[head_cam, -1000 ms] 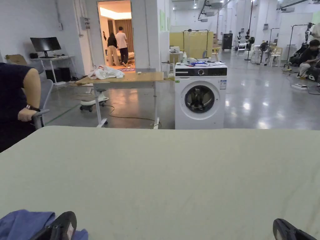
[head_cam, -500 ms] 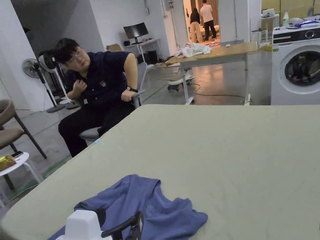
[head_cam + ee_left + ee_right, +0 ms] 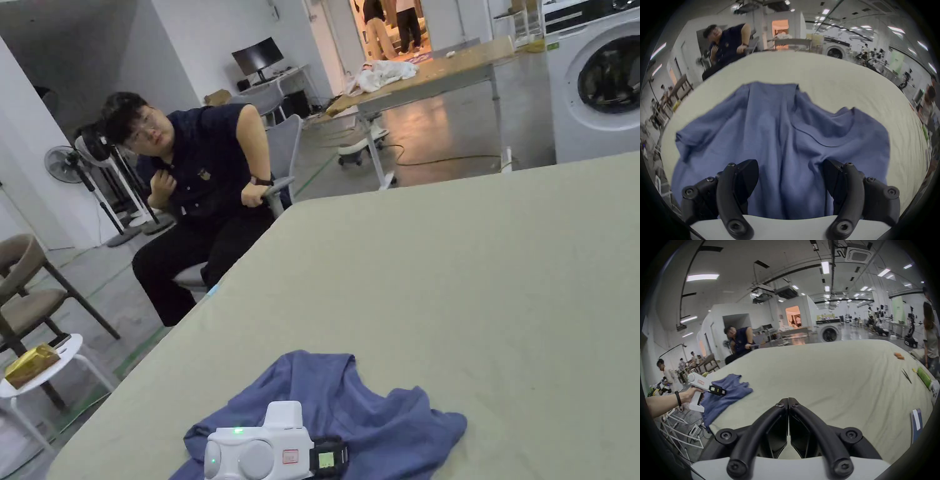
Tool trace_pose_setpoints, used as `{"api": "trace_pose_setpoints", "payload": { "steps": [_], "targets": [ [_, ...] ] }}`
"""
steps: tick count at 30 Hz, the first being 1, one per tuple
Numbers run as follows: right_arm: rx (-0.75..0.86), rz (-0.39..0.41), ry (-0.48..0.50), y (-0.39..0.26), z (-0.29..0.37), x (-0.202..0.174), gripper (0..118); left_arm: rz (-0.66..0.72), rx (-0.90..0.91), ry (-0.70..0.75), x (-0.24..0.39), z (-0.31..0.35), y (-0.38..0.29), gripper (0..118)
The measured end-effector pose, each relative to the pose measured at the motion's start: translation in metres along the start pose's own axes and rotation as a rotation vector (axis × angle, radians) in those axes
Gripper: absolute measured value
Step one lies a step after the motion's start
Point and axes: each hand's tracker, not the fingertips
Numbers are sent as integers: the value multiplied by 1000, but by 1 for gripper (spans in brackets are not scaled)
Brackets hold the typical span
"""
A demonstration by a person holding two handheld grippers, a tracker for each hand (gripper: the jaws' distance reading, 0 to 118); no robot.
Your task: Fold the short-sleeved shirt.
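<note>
Left gripper view: the left gripper (image 3: 791, 183) hangs over the blue shirt (image 3: 778, 138), jaws spread wide and gripping nothing — crumpled cloth runs straight ahead of them. The shirt lies at the table's (image 3: 469, 269) near-left corner, 1 part spilling over the near edge. The right gripper (image 3: 788, 420), jaws pressed together and empty, sits well apart — so the left is nearer.
</note>
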Motion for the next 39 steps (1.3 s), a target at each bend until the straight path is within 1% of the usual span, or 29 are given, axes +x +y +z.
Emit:
{"api": "trace_pose_setpoints", "payload": {
  "steps": [1, 3, 4, 5, 6, 7, 8, 9, 10, 11, 12, 13, 14, 15, 17, 18, 19, 21, 23, 26, 28, 31, 32, 35, 39],
  "targets": [
    [-8, -23, -20, -2, 3, 6, 0, 25, -9, -18, -4, -7, 0, 83],
    [-16, -67, -48, -7, 8, 17, 0, 8, 31, -10, -4, -3, -1, 83],
    [-15, -88, -63, -19, 11, 28, 0, -20, 17, -8, -4, -2, 1, 77],
    [-16, -104, -70, -23, 12, 33, 0, -63, 29, -9, -3, 1, 2, 68],
    [-17, -115, -71, -25, 12, 37, 0, -68, 35, -10, -5, 2, 2, 50],
    [-14, -115, -69, -27, 11, 40, 0, -58, 35, 3, -4, 0, 2, 23],
    [-9, -108, -73, -30, 12, 41, 0, -51, 31, 17, -3, -3, 2, 13],
    [-12, -101, -85, -31, 12, 42, 0, -49, 28, 16, -3, -5, 2, 13],
    [-12, -108, -91, -32, 13, 44, 0, -48, 28, 23, -2, -6, 0, 9],
    [-5, -133, -85, -33, 16, 48, 0, -47, 28, 36, -1, -6, 1, 5],
    [1, -165, -72, -33, 18, 49, 0, -46, 25, 41, 0, -5, 4, 3],
    [7, -177, -68, -33, 21, 52, 0, -69, 31, 63, 3, -2, 6, 0],
    [11, -174, -73, -33, 24, 54, 0, -106, 48, 86, 6, 4, 12, 0],
    [13, -163, -77, -32, 27, 55, 0, -90, 103, 105, 9, 12, 17, 0],
    [36, -125, -96, -30, 36, 56, 0, 67, 238, 48, 10, 38, 35, 0],
    [45, -119, -106, -29, 39, 57, 0, 114, 269, 23, 12, 48, 45, 0],
    [46, -122, -112, -28, 42, 58, 0, 118, 307, 9, 19, 59, 55, 0],
    [52, -126, -123, -27, 49, 60, 0, -1, 369, 14, 48, 80, 73, 0],
    [69, -137, -145, -27, 55, 63, 0, -46, 425, -93, 82, 96, 90, 0],
    [87, -153, -163, -26, 67, 64, 0, -206, 475, -205, 153, 105, 105, 0],
    [103, -149, -182, -25, 78, 65, 0, -254, 472, -329, 202, 105, 104, 0],
    [122, -147, -222, -27, 96, 70, 0, -334, 426, -511, 280, 95, 80, 0],
    [127, -150, -233, -26, 102, 71, 0, -370, 391, -571, 306, 91, 67, 0],
    [147, -169, -281, -29, 119, 80, 0, -388, 287, -775, 375, 79, 15, 0],
    [163, -200, -332, -34, 139, 90, 0, -449, 129, -961, 448, 71, -63, 0]
  ]
}}
